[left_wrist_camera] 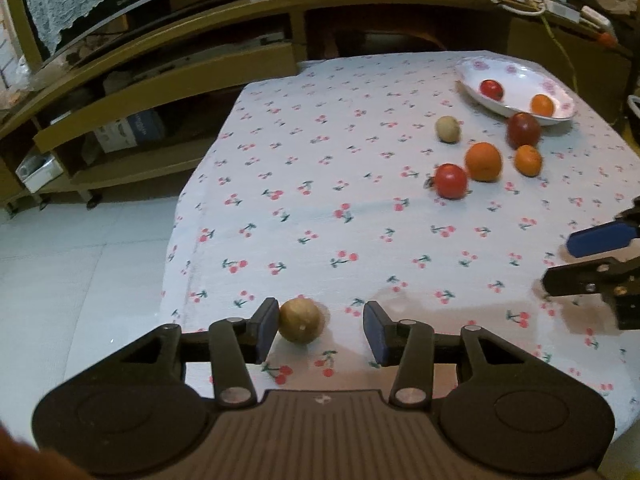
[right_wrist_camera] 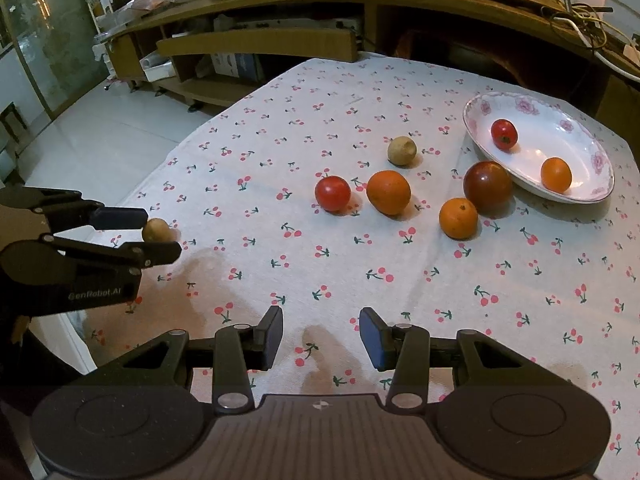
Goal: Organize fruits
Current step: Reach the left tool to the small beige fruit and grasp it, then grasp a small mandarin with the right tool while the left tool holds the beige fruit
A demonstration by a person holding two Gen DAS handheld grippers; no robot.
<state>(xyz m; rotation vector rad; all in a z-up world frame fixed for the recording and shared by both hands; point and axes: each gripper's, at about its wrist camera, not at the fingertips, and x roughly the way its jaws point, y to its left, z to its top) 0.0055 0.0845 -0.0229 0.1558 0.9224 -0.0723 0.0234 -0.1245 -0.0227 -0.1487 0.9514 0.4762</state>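
We are holding the left gripper (left_wrist_camera: 320, 330) part-open around the brown fruit (left_wrist_camera: 300, 320), which is lying against its left pad, untouched by its right, while the bowl (left_wrist_camera: 516, 110) is lying far ahead-right and the right gripper (right_wrist_camera: 320, 336) is hanging part-open, empty.

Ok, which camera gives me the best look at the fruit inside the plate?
The right wrist view: the plate lies open and sharp, with a red tomato and a small orange apart inside. The left wrist view shows the same plate farther off, flatter and blurrier.
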